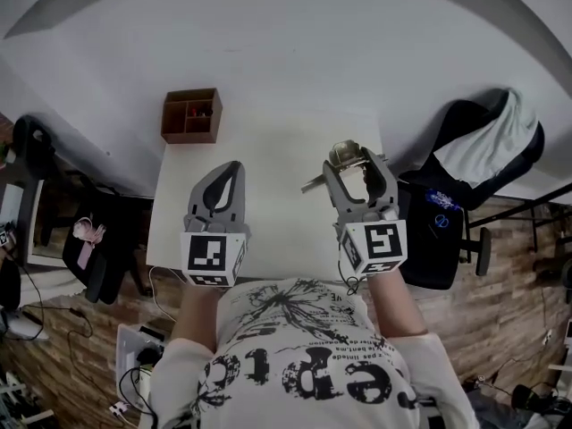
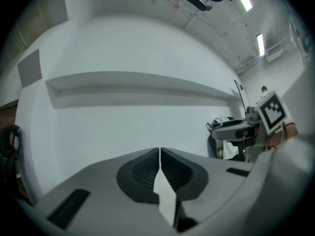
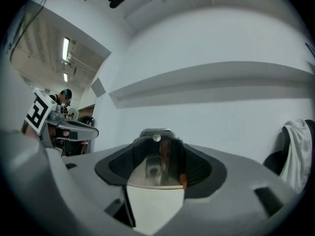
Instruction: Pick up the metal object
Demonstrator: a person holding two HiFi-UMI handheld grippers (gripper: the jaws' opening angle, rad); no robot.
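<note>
A shiny metal object (image 1: pixel 344 157) with a thin rod sticking out to its left sits between the jaws of my right gripper (image 1: pixel 359 164), over the right part of the white table (image 1: pixel 268 146). In the right gripper view the metal object (image 3: pixel 158 159) fills the gap between the dark pads, and the right gripper (image 3: pixel 158 146) is shut on it. My left gripper (image 1: pixel 234 168) hovers over the table's left-middle. Its jaws meet, and the left gripper (image 2: pixel 160 163) holds nothing. Both gripper views look out at a white wall.
A brown wooden box (image 1: pixel 191 116) with compartments stands at the table's far left corner. A black chair draped with white cloth (image 1: pixel 487 146) is to the right, and a dark bag (image 1: pixel 442 231) lies by the table's right edge. Another chair (image 1: pixel 94 239) is at left.
</note>
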